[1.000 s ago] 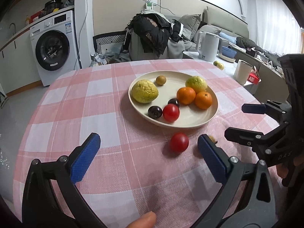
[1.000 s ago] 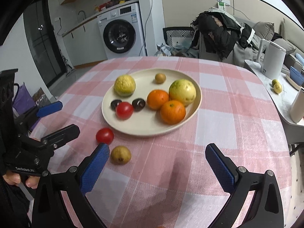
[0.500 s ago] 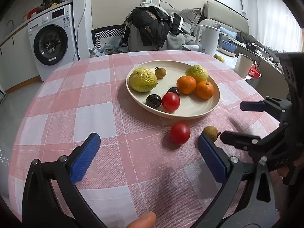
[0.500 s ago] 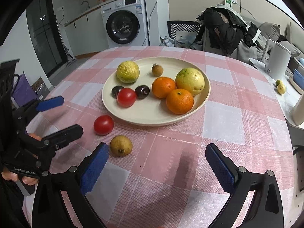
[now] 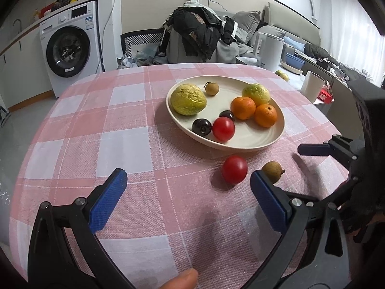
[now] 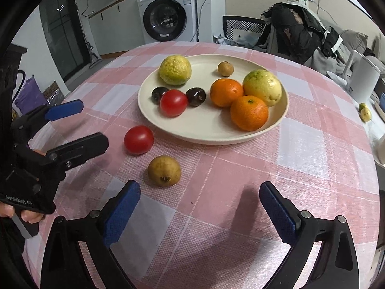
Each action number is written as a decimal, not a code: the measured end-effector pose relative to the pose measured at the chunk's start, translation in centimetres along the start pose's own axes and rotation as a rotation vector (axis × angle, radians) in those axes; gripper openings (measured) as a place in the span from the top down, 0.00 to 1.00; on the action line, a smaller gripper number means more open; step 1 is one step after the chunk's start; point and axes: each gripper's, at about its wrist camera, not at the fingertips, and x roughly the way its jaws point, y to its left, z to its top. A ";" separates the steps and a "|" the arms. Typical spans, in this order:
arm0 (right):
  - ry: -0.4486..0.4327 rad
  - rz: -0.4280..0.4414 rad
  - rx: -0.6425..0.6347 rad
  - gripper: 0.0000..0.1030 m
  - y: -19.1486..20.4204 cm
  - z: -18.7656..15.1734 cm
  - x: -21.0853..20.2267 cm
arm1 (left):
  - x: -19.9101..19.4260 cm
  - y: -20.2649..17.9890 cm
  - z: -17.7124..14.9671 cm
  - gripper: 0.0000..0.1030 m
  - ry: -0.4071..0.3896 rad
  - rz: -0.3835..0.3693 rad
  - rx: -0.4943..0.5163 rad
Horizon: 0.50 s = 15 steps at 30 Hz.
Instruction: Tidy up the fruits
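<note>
**A:** Between the blue pads of the left gripper [image 5: 187, 200], what is there?

**B:** Nothing but checked cloth. Its jaws stand wide and touch no fruit. The right gripper [image 6: 199, 207] is spread just as wide over the tablecloth [image 6: 300, 168], also empty.

**A:** And the loose fruit?

**B:** A smooth, glossy red tomato [image 5: 234, 169] lies on the cloth just in front of the plate, with a small, dull brown round fruit [image 6: 164, 171] near it. In the left view that brown fruit sits just behind the left gripper's right pad, partly covered by it; the right view shows it whole, with a dark puckered end facing the camera.

**A:** What else does one view give that the other doesn't?

**B:** Each shows the other gripper from the side, black frame and blue pad tips, and the right view shows fingers wrapped on the left one's handle.

**A:** The plate?

**B:** A round, shallow cream plate [image 6: 216, 134]. It holds two knobbly yellow-green fruits, two pitted oranges touching each other, a second tomato between two shiny dark cherries, and another small brown fruit at the back.
</note>
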 end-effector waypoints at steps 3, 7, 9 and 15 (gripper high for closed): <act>0.002 0.004 -0.024 0.05 0.7 -0.1 0.2 | 0.1 0.3 0.0 0.01 -0.001 0.006 -0.014; 0.001 -0.003 -0.050 0.13 1.5 -0.3 0.4 | 0.1 0.3 0.0 0.01 0.000 0.008 -0.015; -0.005 -0.009 -0.059 0.17 1.8 -0.3 0.3 | 0.1 0.3 0.0 0.01 0.000 0.008 -0.012; -0.016 0.003 -0.073 0.30 2.3 -0.3 0.2 | 0.2 0.3 -0.1 0.01 0.005 0.011 -0.017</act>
